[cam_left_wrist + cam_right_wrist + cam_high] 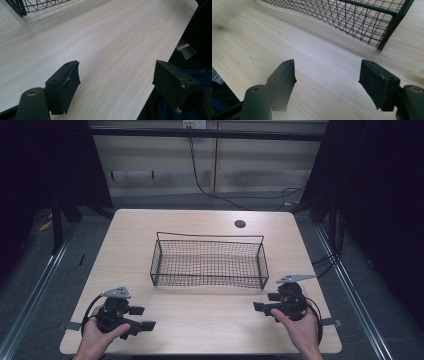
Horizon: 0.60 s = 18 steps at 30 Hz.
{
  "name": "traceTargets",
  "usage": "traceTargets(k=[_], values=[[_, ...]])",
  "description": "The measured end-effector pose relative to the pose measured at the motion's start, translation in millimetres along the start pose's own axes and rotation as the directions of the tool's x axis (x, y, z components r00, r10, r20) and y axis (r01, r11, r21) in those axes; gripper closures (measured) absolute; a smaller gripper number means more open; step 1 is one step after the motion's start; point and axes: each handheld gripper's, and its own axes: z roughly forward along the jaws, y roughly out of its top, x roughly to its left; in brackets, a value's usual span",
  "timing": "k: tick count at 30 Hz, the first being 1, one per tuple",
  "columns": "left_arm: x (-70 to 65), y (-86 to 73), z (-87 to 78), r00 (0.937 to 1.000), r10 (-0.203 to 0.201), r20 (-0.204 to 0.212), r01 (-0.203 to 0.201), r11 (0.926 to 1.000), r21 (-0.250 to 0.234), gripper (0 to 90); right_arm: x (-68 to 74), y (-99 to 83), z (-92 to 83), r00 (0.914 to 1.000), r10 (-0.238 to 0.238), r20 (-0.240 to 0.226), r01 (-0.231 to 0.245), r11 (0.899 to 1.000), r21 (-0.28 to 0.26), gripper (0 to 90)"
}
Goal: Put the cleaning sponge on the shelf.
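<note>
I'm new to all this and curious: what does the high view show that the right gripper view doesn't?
High view alone: the whole basket, both hands with their tongs, left and right, the table's dark hole and the floor around it. Right gripper view alone: its open tongs from close up, jaws wide apart over bare wood. Both share: the table and the wire basket.

Dim surroundings, soft shadows, slight blur.
</note>
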Motion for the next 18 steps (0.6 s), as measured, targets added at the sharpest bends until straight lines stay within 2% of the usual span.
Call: traceTargets(k=[7, 9, 11, 12, 13, 14, 16, 18], values=[[-0.2, -0.1, -0.1, 1.0000, 0.002, -0.001, -0.002, 1.0000, 0.001, 20.8, -1.4, 1.7, -0.1, 0.9997, 0.010, -0.021, -0.010, 0.999, 0.032, 27.3], [-0.2, -0.2, 0.0, 1.0000, -0.001, -0.001, 0.001, 1.0000, -0.004, 20.8, -4.0, 4.1, -3.9, 0.9981, 0.025, -0.056, -0.023, 0.999, 0.040, 26.7], [-0.1, -0.1, 0.1, 1.0000, -0.002, -0.002, 0.002, 1.0000, -0.004, 20.8, -4.4, 4.7, -5.2, 0.9973, 0.034, -0.065, -0.031, 0.999, 0.043, 26.7], [-0.2, -0.1, 0.3, 1.0000, -0.002, -0.004, 0.002, 1.0000, -0.003, 20.8, -6.4, 7.1, -6.9, 0.9944, 0.045, -0.096, -0.037, 0.996, 0.085, 24.7], [-0.2, -0.1, 0.3, 1.0000, -0.002, -0.004, 0.002, 1.0000, -0.003, 20.8, -6.4, 7.1, -6.9, 0.9944, 0.045, -0.096, -0.037, 0.996, 0.085, 24.7], [-0.2, -0.1, 0.5, 1.0000, -0.001, -0.006, 0.001, 1.0000, -0.002, 20.9, -6.5, 8.9, -8.1, 0.9922, 0.051, -0.114, -0.037, 0.992, 0.120, 25.1], [-0.2, -0.1, 0.5, 1.0000, -0.001, -0.006, 0.001, 1.0000, -0.002, 20.8, -6.9, 9.7, -8.8, 0.9920, 0.052, -0.115, -0.037, 0.991, 0.129, 25.0], [-0.1, -0.3, 0.4, 1.0000, -0.004, -0.006, 0.004, 1.0000, -0.003, 20.8, -6.8, 12.3, -11.1, 0.9877, 0.066, -0.142, -0.043, 0.987, 0.154, 25.1]])
